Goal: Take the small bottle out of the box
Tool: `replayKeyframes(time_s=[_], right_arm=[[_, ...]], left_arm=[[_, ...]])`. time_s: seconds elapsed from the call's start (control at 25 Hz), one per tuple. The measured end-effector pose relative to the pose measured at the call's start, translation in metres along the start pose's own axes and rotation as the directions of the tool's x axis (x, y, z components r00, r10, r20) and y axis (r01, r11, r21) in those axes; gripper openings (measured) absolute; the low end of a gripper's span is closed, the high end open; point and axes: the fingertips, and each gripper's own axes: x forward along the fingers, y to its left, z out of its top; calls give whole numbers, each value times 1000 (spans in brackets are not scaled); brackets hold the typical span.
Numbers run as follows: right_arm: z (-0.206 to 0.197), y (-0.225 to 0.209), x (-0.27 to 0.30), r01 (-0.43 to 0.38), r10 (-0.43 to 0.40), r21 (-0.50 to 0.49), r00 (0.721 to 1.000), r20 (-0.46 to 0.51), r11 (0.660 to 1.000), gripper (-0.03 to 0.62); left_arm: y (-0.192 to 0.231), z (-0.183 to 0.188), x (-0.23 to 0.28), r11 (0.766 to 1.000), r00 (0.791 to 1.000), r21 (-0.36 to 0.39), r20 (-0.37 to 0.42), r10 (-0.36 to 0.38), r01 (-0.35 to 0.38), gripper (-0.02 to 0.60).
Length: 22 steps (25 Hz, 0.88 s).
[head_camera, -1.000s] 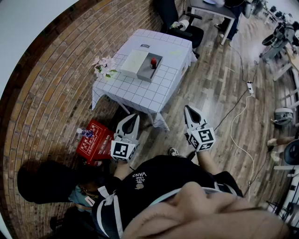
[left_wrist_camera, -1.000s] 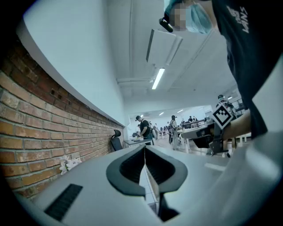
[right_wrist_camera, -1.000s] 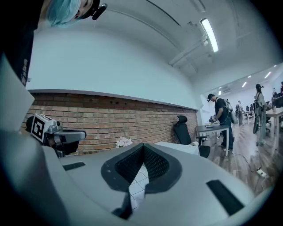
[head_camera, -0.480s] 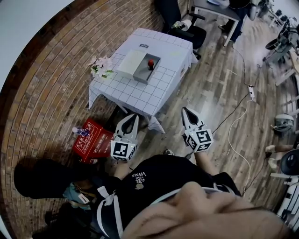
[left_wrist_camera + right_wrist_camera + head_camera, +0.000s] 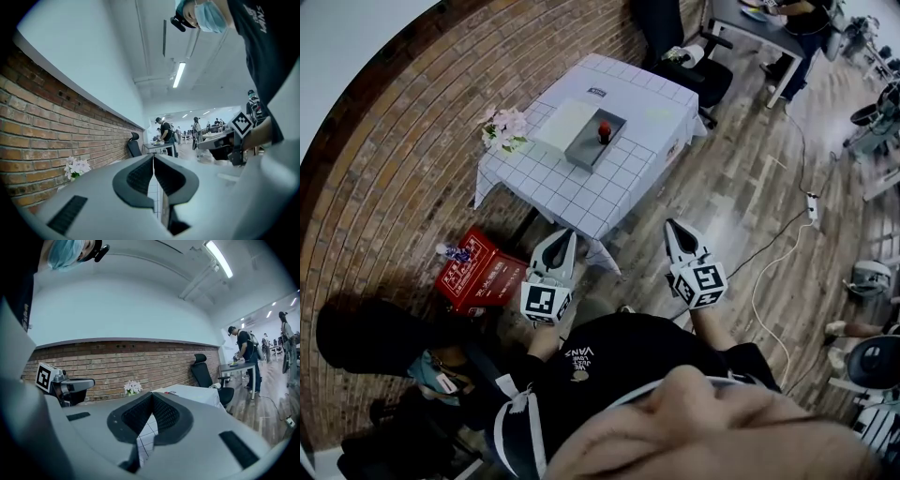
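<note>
Head view: grippers (image 5: 570, 234) (image 5: 672, 225) level (both closed)

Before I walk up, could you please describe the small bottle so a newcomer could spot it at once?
Find the table with the white checked cloth beside the brick wall. On it lies a grey open box, and the small bottle stands inside it. It is the only red-topped thing there, unlike the white slab and the pale flowers.
</note>
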Motion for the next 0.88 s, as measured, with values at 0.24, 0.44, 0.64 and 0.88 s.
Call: replayKeyframes(time_s=[0.24, 0.44, 0.64, 0.88], right_arm=[[0, -17, 11, -16, 16, 22, 1000, -7, 1000, -5], [-6, -28, 23, -10, 11, 45, 1000, -24, 999, -5], [-8, -47, 39, 14, -12, 42, 999, -35, 999, -5], [3, -66, 69, 25, -24, 16, 999, -38, 1000, -5]], left_arm=[[0, -5, 13, 1000, 1000, -10, -24, 20, -21, 12], [3, -14, 33, 1000, 999, -22, -44, 3, -4, 12], [9, -22, 65, 999, 999, -34, -42, -32, 30, 12], [28, -20, 114, 997, 998, -46, -15, -60, 59, 12]])
